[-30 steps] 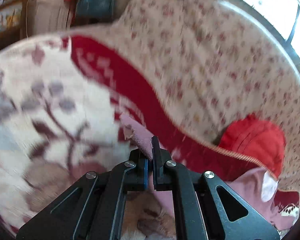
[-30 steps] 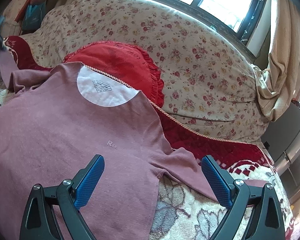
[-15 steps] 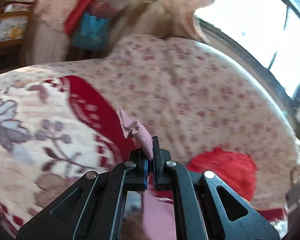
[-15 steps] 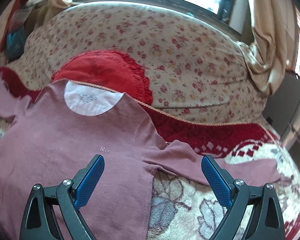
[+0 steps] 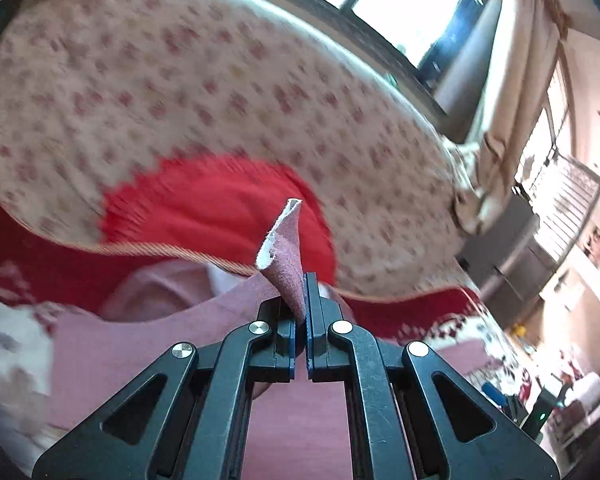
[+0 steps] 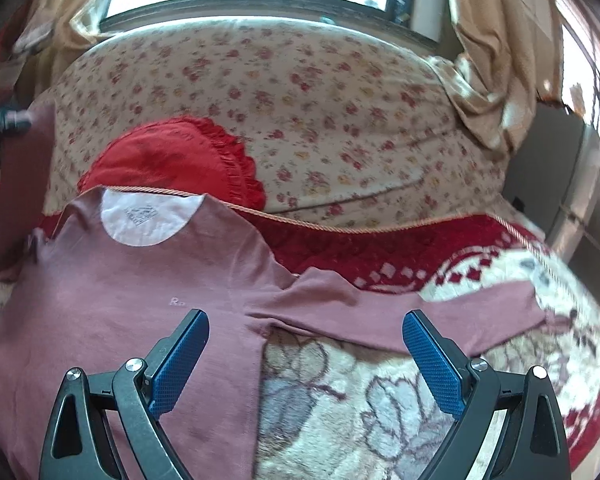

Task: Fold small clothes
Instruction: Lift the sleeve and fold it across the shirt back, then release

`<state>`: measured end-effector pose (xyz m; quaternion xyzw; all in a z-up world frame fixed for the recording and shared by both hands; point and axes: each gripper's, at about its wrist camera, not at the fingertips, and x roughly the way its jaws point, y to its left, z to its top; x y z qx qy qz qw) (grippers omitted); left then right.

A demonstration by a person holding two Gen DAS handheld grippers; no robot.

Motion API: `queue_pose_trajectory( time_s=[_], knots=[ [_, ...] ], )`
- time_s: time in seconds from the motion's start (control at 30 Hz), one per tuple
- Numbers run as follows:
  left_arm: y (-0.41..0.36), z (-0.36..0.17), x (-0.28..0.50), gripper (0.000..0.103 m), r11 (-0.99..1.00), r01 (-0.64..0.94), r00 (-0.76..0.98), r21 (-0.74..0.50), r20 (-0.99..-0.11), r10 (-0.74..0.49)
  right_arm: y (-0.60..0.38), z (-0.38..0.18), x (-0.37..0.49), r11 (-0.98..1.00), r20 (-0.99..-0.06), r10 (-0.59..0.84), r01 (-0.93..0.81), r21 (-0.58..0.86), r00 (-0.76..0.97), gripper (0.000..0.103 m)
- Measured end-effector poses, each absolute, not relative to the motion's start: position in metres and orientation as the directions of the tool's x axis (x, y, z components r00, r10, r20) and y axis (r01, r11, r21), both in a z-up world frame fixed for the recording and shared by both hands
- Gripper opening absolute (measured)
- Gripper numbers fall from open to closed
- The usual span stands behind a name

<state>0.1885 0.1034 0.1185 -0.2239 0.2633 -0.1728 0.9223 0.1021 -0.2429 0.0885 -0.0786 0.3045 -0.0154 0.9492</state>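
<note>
A small mauve long-sleeved shirt (image 6: 112, 304) lies flat on a floral blanket, white neck lining (image 6: 148, 216) at the top. Its right sleeve (image 6: 440, 316) stretches out to the right. My left gripper (image 5: 300, 300) is shut on the cuff of the left sleeve (image 5: 286, 248), which sticks up between the pads, lifted above the shirt body (image 5: 300, 420). In the right wrist view that raised sleeve (image 6: 24, 184) hangs at the far left. My right gripper (image 6: 306, 354) is open and empty, hovering over the shirt's right side near the armpit.
A red frilled cushion (image 6: 176, 164) leans on the floral sofa back (image 6: 300, 100) just behind the collar. A red quilted cover (image 6: 380, 252) borders the blanket (image 6: 360, 412). Curtains (image 6: 492, 40) and a window are behind; a dark cabinet (image 6: 548, 176) stands right.
My left gripper has lifted the sleeve cuff and swung it right, over the shirt body. My right gripper has shifted right, bringing the whole right sleeve into view.
</note>
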Motion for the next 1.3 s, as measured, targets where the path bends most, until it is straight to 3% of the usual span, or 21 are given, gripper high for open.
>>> queue_pose_trajectory(
  time_s=[0.27, 0.43, 0.57, 0.63, 0.7, 0.77, 0.87, 1.0, 1.13, 1.2, 1.3],
  knots=[
    [0.006, 0.021, 0.214, 0.002, 0.822, 0.224, 0.657, -0.524, -0.542, -0.524, -0.274, 0.082, 0.108, 0.994, -0.611, -0.109, 0.066, -0.091, 0.784, 0.097],
    [-0.008, -0.01, 0.227, 0.002, 0.812, 0.228, 0.585, -0.537, -0.591, -0.555, -0.267, 0.08, 0.116, 0.996, -0.616, -0.081, 0.047, -0.071, 0.783, 0.097],
    [-0.012, -0.013, 0.219, 0.008, 0.776, 0.267, 0.517, -0.571, -0.595, -0.616, -0.245, 0.08, 0.14, 0.999, -0.614, 0.041, -0.043, 0.012, 0.788, 0.097],
    [-0.008, -0.009, 0.211, 0.008, 0.763, 0.286, 0.489, -0.58, -0.596, -0.636, -0.235, 0.076, 0.162, 0.987, -0.628, 0.158, -0.097, 0.131, 0.762, 0.097],
    [0.008, 0.005, 0.204, 0.008, 0.781, 0.28, 0.501, -0.558, -0.609, -0.615, -0.228, 0.064, 0.186, 0.943, -0.636, 0.311, -0.147, 0.298, 0.706, 0.096],
    [0.032, 0.017, 0.202, 0.008, 0.792, 0.246, 0.519, -0.558, -0.614, -0.594, -0.218, 0.046, 0.208, 0.909, -0.664, 0.389, -0.149, 0.39, 0.639, 0.086],
    [0.083, 0.037, 0.205, 0.023, 0.859, 0.143, 0.583, -0.492, -0.66, -0.474, -0.212, 0.009, 0.234, 0.83, -0.694, 0.521, -0.102, 0.549, 0.497, 0.075],
    [0.134, 0.044, 0.206, 0.026, 0.904, 0.025, 0.688, -0.426, -0.649, -0.325, -0.208, -0.025, 0.247, 0.703, -0.655, 0.666, -0.008, 0.711, 0.357, 0.076],
    [0.177, 0.021, 0.204, 0.029, 0.886, -0.171, 0.69, -0.431, -0.695, -0.205, -0.204, -0.029, 0.25, 0.65, -0.618, 0.722, -0.002, 0.76, 0.311, 0.076],
    [0.191, 0.012, 0.205, 0.029, 0.84, -0.213, 0.684, -0.499, -0.69, -0.236, -0.197, -0.03, 0.253, 0.651, -0.622, 0.733, -0.019, 0.759, 0.276, 0.076],
    [0.205, 0.008, 0.205, 0.029, 0.818, -0.278, 0.68, -0.504, -0.705, -0.203, -0.186, -0.031, 0.26, 0.638, -0.617, 0.754, -0.033, 0.769, 0.225, 0.076]
  ],
)
